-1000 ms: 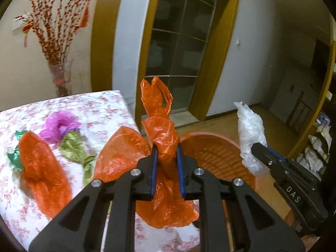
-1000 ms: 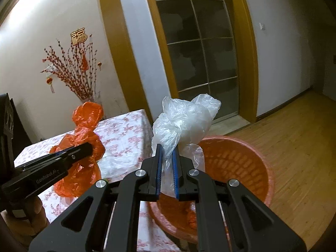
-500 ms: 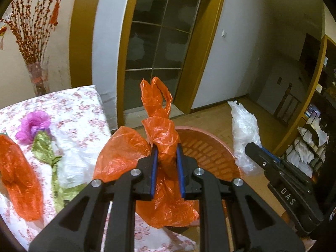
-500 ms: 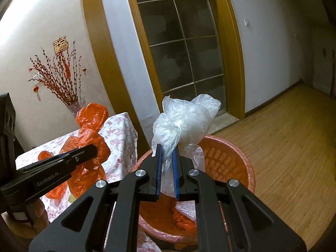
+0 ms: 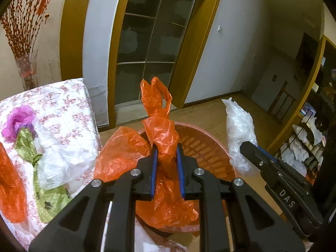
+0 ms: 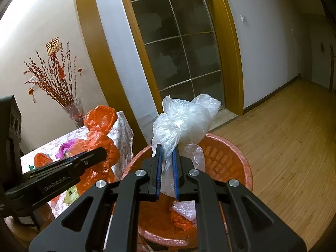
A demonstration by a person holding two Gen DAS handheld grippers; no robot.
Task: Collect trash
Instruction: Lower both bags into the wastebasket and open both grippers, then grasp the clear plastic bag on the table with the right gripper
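Now | left tool pinching one orange bag | right tool pinching one clear bag | one basket

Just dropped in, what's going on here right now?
A person with two handheld grippers is clearing trash. The left gripper is shut on an orange plastic bag; the right gripper is shut on a clear plastic bag. Both bags are above the orange basket, not yet dropped. More bags remain on the table.
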